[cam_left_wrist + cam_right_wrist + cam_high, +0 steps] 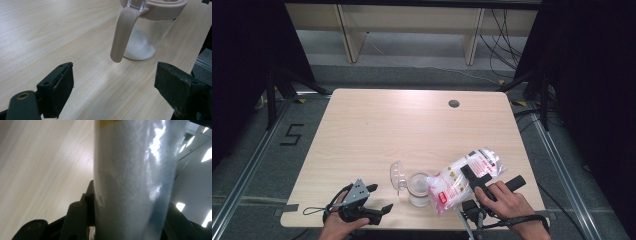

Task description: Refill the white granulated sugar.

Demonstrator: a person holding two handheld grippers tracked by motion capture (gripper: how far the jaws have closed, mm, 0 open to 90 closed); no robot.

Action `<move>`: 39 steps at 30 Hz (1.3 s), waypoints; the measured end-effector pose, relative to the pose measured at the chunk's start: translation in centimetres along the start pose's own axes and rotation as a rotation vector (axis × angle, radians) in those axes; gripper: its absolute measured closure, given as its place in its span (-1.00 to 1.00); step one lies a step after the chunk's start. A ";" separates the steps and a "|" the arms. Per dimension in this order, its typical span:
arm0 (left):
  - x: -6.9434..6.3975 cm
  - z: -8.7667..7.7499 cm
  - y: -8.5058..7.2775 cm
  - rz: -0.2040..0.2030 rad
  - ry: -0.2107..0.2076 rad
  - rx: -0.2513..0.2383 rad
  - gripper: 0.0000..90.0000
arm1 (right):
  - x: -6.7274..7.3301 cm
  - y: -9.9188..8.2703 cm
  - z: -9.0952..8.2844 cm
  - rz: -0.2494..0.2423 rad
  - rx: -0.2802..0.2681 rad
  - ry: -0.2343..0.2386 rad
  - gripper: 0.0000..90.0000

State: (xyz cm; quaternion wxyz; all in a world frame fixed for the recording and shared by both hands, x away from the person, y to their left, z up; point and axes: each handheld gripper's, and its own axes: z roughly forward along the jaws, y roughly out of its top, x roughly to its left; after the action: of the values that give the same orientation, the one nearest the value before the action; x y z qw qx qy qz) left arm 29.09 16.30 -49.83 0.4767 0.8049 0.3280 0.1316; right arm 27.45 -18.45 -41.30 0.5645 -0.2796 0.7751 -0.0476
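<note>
Bag [464,175] of white grains is pinched in the right tongs [472,177] and tilts over the jar [418,189], its lower end touching the jar's mouth. The jar stands near the front edge of the counter [412,125], its clear lid [397,176] hanging at its left side. Left tongs [379,199] rest spread beside it, at the front edge. Behind them the wood is wide and free.
</note>
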 end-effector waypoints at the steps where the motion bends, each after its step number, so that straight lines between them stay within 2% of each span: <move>1: 0.0 0.0 0.0 -0.001 0.000 0.000 -0.66 | 0.0 0.0 0.0 -0.002 -0.002 0.001 0.37; 39: 0.0 0.0 0.0 -0.001 0.002 0.000 -0.66 | 0.0 0.0 0.0 0.002 -0.005 0.001 0.39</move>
State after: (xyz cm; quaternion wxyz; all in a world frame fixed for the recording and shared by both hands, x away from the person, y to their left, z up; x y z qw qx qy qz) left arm 29.09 16.30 -49.82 0.4764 0.8048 0.3286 0.1321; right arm 27.46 -18.42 -41.29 0.5634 -0.2802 0.7760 -0.0452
